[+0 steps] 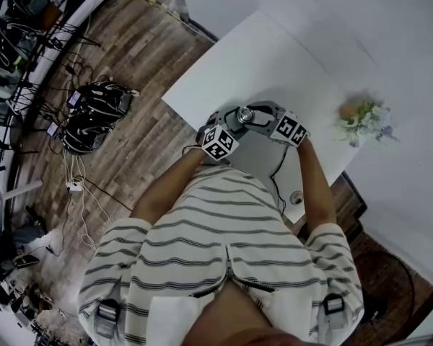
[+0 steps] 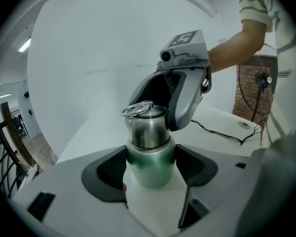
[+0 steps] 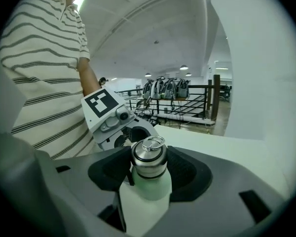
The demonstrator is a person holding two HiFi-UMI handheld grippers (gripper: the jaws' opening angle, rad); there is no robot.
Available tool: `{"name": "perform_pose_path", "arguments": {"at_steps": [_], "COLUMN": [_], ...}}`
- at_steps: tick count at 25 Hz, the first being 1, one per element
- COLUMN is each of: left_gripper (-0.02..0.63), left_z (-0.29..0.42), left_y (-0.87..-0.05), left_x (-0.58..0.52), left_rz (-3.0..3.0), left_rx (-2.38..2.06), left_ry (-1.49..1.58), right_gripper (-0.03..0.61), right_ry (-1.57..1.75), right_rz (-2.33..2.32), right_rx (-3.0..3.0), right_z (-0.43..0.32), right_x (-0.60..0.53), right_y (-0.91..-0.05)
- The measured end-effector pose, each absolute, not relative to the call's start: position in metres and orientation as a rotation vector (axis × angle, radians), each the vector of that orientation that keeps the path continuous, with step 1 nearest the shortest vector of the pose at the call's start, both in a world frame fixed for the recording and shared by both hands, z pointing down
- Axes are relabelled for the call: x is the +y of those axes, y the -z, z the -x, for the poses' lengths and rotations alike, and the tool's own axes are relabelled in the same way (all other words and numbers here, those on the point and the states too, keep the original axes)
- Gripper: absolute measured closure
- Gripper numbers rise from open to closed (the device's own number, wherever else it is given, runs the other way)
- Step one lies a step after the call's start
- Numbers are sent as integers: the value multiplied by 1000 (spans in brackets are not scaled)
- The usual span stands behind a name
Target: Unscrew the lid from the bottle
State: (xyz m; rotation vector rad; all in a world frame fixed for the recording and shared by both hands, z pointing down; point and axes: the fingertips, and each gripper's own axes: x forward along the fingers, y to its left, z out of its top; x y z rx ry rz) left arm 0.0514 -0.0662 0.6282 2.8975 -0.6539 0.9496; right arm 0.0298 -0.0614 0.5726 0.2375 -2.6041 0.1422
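Observation:
A bottle (image 1: 245, 114) with a pale green body (image 2: 150, 169) and a steel lid (image 2: 147, 127) topped by a wire ring stands upright on the white table (image 1: 274, 56). My left gripper (image 2: 150, 172) is shut on the green body, a pad pressing each side. My right gripper (image 3: 149, 164) comes from the opposite side, its pads against the steel lid (image 3: 149, 158), above the green body (image 3: 153, 186). In the head view, the left gripper (image 1: 234, 123) and the right gripper (image 1: 257, 118) meet at the bottle near the table's front edge.
A black cable (image 1: 278, 180) runs across the table by my right arm, beside a round grommet (image 1: 296, 197). A small flower bunch (image 1: 361, 117) sits at the table's right. Bags and cables (image 1: 94, 114) lie on the wooden floor to the left.

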Motion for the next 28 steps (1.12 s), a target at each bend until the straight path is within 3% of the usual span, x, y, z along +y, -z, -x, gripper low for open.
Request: {"name": "perform_pose_path", "arguments": {"at_steps": [9, 21, 28], "left_gripper": [304, 304, 304], "left_z": [-52, -53, -51], "left_y": [-627, -629, -628], "left_x": [-65, -66, -66], "left_rz": [-2900, -2900, -2903], "left_rx": [-642, -637, -637], "left_ry": [-948, -954, -952], "right_gripper": [341, 339, 264], "right_ry": [-131, -142, -223], "right_rz": [47, 77, -171], "right_rx": [-2500, -2461, -2566], "right_z": [-29, -30, -32], "right_x": [-60, -60, -62], "right_y": [-574, -576, -554]}}
